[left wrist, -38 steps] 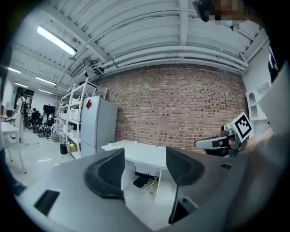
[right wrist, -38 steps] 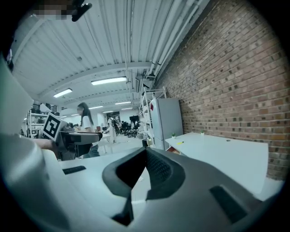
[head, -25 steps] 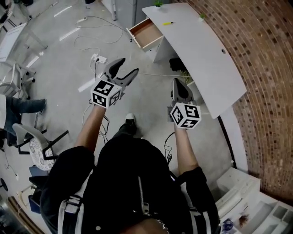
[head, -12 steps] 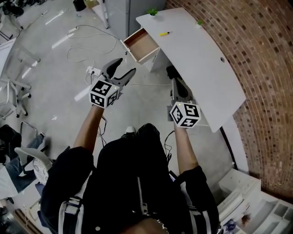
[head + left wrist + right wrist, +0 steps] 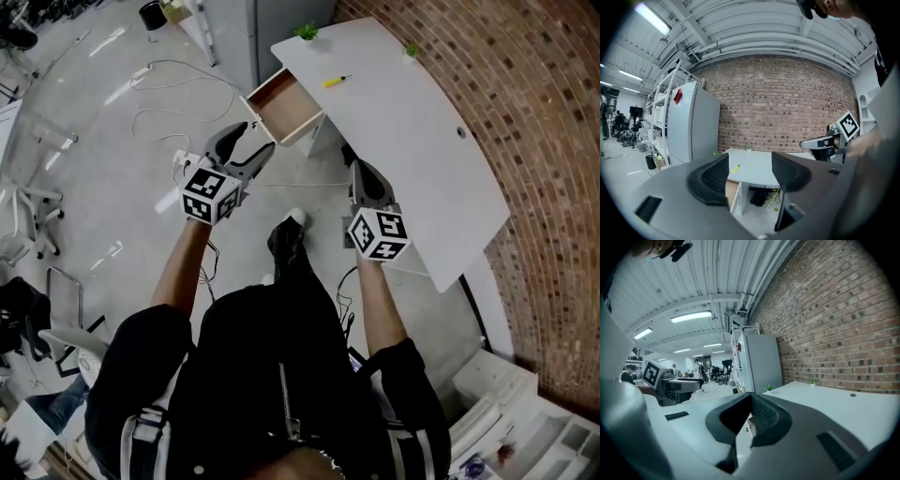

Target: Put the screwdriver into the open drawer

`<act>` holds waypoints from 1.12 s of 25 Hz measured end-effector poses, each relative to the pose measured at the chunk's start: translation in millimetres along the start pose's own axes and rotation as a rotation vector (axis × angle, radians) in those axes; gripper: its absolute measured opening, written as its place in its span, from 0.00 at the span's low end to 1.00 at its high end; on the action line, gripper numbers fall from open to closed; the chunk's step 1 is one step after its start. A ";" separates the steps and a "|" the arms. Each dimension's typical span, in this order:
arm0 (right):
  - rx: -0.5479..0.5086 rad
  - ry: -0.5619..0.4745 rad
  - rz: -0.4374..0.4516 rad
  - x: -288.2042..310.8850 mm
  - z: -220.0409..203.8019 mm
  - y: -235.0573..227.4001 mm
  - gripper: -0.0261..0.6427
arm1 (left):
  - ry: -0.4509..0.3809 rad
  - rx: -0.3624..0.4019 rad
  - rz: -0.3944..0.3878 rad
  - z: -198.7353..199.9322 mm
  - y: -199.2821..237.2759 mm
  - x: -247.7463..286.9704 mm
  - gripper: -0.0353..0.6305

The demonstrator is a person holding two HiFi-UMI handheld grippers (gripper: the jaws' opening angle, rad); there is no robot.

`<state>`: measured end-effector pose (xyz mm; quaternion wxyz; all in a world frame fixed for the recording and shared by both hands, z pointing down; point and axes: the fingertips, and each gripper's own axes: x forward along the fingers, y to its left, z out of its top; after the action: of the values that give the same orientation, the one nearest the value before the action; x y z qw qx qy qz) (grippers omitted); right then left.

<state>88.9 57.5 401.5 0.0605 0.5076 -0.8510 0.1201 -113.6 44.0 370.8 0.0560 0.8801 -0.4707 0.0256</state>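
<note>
A yellow screwdriver lies on the white desk, close to its far end. Just left of it the wooden drawer juts open from under the desk. My left gripper is open and empty, held in the air short of the drawer. Through its jaws in the left gripper view I see the screwdriver and the drawer some way off. My right gripper is shut on nothing, beside the desk's near edge. Its jaws meet in the right gripper view.
A grey cabinet stands beyond the drawer. Cables and a power strip lie on the concrete floor. Two small plants sit on the desk. A brick wall runs along the right. Chairs stand at left.
The person has stepped forward, so the desk, drawer and screwdriver lie nearer and lower in the head view. Both grippers keep the same pose and state.
</note>
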 end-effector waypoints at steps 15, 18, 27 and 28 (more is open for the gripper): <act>0.040 -0.009 -0.047 162.8 58.5 -99.8 0.05 | 0.030 0.013 -0.043 26.7 102.5 169.6 0.49; 0.039 0.002 -0.053 181.5 64.3 -113.6 0.05 | 0.044 -0.005 -0.052 22.9 110.9 192.9 0.49; 0.041 0.002 -0.109 207.9 72.7 -146.8 0.05 | 0.069 -0.012 -0.129 20.0 125.1 258.0 0.49; 0.044 0.000 -0.117 209.4 73.6 -149.7 0.05 | 0.079 -0.012 -0.143 18.1 125.7 263.4 0.49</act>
<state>121.8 -208.3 399.0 0.0564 0.5579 -0.8169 0.1351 -71.9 -244.9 387.9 0.0814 0.9095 -0.4040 0.0535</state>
